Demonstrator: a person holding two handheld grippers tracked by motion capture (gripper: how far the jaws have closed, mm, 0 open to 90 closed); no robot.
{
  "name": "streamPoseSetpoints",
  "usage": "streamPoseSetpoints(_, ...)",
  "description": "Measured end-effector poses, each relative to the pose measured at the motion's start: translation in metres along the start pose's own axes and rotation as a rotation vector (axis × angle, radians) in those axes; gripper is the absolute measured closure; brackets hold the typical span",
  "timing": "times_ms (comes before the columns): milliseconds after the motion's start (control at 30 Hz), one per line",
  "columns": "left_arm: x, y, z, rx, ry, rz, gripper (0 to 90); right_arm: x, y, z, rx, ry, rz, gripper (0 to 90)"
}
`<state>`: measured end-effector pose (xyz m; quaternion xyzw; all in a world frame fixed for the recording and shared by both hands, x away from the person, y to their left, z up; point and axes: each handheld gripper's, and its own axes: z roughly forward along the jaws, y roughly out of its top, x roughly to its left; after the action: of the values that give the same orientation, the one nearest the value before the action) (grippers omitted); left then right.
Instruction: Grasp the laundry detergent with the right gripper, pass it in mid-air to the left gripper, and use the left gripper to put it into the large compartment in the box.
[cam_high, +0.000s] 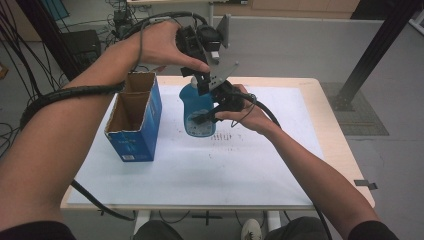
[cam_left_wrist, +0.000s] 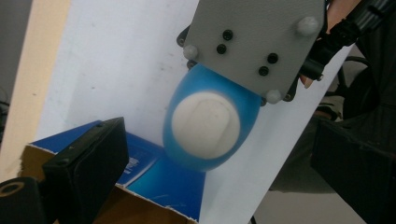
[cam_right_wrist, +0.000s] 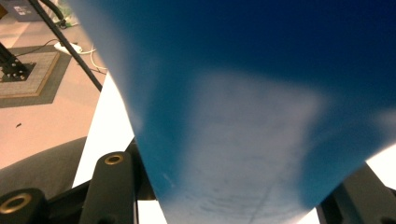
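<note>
A blue bottle (cam_high: 198, 111) with a white cap (cam_left_wrist: 205, 122) is held upright above the middle of the tabletop (cam_high: 320, 95), over the white sheet (cam_high: 200, 170) that covers most of it. The right tongs (cam_high: 214, 111) pinch the bottle by its body from the right side; in the right gripper view the blue surface sits pressed between the two black jaws, with a pale label (cam_right_wrist: 252, 154) across it whose print is too blurred to read. In the high view the bottle's front label is dark and no words can be made out.

The left tongs (cam_high: 202, 82) hang just above the bottle's cap, pointing down. In the left gripper view the jaws stand spread wide, one at each side of the frame, with the cap between them and farther off, touching neither. The grey plate (cam_left_wrist: 259, 42) of the right tongs lies just beside the bottle there.

To the left of the bottle stands an open blue cardboard box (cam_high: 135, 117), its flaps up and its brown inside showing. White writing marks its lower front, too small to read
</note>
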<state>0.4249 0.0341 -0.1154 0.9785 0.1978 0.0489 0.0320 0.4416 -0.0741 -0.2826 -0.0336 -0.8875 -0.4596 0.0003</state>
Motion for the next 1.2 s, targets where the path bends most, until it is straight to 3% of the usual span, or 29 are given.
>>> streamPoseSetpoints(167, -0.003, -0.004, 0.007, 0.034, 0.006, 0.016, 5.0, 0.008, 0.003, 0.000, -0.003, 0.022, -0.026, 43.9)
streamPoseSetpoints(267, -0.004, -0.008, 0.011, 0.034, -0.017, 0.014, 5.0, 0.010, 0.005, 0.002, -0.012, 0.028, -0.035, 43.8)
streamPoseSetpoints(433, -0.004, -0.012, 0.018, 0.048, -0.039, 0.023, 4.9, 0.013, 0.007, 0.004, -0.009, 0.032, -0.036, 43.9)
streamPoseSetpoints(667, -0.002, -0.016, 0.034, 0.097, -0.037, 0.047, 4.9, 0.018, 0.008, 0.013, 0.004, 0.038, -0.039, 43.9)
streamPoseSetpoints(1200, -0.004, -0.018, 0.044, 0.104, -0.053, 0.061, 4.9, 0.019, 0.010, 0.014, -0.019, 0.041, -0.042, 43.9)
